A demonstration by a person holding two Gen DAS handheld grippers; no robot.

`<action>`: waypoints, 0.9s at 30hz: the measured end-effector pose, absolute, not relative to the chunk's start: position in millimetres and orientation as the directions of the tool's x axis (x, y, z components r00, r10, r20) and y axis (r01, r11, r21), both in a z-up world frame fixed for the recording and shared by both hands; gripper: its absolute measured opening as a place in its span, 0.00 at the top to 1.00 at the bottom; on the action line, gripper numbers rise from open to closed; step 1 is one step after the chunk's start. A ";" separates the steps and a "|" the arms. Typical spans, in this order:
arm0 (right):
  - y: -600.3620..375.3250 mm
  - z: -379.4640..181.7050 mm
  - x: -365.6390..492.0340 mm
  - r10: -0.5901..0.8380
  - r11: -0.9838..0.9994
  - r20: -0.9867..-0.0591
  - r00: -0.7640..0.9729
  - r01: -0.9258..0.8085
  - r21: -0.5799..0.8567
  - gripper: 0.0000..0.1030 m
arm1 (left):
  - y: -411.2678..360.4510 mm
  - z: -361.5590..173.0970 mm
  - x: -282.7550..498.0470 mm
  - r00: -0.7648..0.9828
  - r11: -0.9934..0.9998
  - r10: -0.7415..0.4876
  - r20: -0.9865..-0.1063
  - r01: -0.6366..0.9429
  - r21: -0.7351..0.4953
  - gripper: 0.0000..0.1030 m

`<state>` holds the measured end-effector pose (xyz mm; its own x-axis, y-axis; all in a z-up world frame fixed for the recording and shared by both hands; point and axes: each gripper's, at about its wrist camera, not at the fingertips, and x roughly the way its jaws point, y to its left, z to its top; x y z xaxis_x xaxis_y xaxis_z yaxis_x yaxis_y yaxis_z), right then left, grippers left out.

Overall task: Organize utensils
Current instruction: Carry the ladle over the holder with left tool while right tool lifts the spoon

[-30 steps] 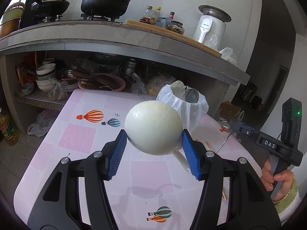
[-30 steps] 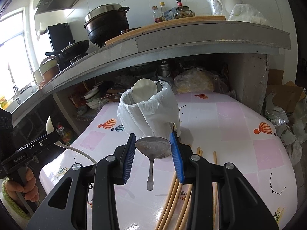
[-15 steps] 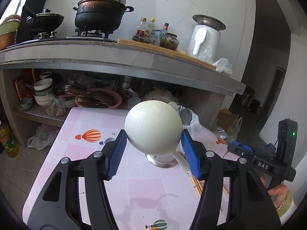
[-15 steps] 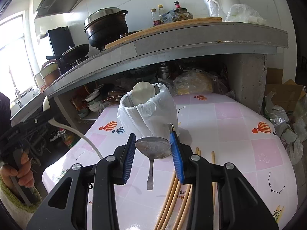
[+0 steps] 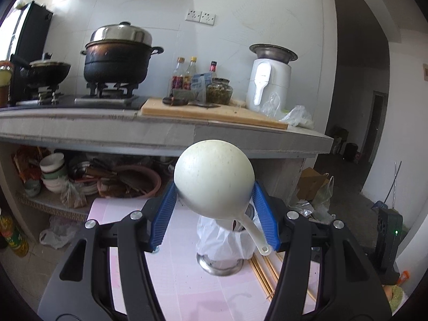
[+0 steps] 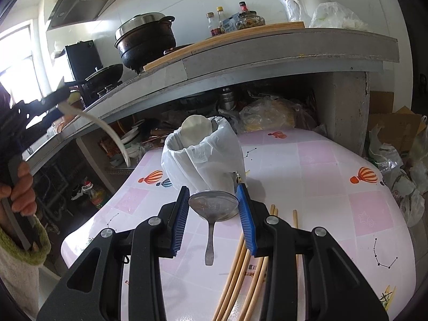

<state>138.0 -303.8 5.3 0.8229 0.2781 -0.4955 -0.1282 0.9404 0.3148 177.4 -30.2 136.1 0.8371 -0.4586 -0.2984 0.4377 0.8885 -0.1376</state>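
Table point(image 6: 334, 160) with a pink-and-white balloon-print top is filling the lower half of the right wrist view, below a grey concrete counter point(image 6: 267, 53) crossing the upper frame. Holder point(image 6: 203, 160) wrapped in a white plastic bag is standing at centre frame on the table, a white utensil head and a metal one showing at its mouth. Left gripper point(image 5: 214, 208) is clamping the bowl of a white ladle point(image 5: 214, 179) between its blue pads — handle hanging toward lower right, bowl held above the holder at centre of the left wrist view. Right gripper point(image 6: 212, 208) is gripping the bowl of a metal spoon point(image 6: 213, 204), handle pointing toward the frame's bottom edge. Chopsticks point(image 6: 238, 267) are lying loose on the table at lower centre, just right of the spoon handle.
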 end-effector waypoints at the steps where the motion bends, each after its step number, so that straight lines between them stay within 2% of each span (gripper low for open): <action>1: -304.5 5.0 138.1 0.278 0.940 -0.496 0.823 -0.128 0.316 0.65 | -33.3 139.9 179.5 0.839 0.889 -0.458 -0.294 0.440 -0.130 0.46; 11: -308.7 -5.2 148.9 0.290 0.932 -0.514 0.807 -0.118 0.342 0.65 | -69.7 150.3 233.1 0.830 0.885 -0.458 -0.319 0.459 -0.076 0.46; 27: -314.1 -16.7 157.1 0.289 0.932 -0.537 0.792 -0.104 0.348 0.65 | -129.3 82.1 287.4 0.843 0.887 -0.297 -0.449 0.418 0.197 0.46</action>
<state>157.1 -314.1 -16.7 0.7923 0.2893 -0.5373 -0.1041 0.9316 0.3481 287.4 -129.3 82.1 0.8426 -0.2969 -0.4493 0.4176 0.8871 0.1969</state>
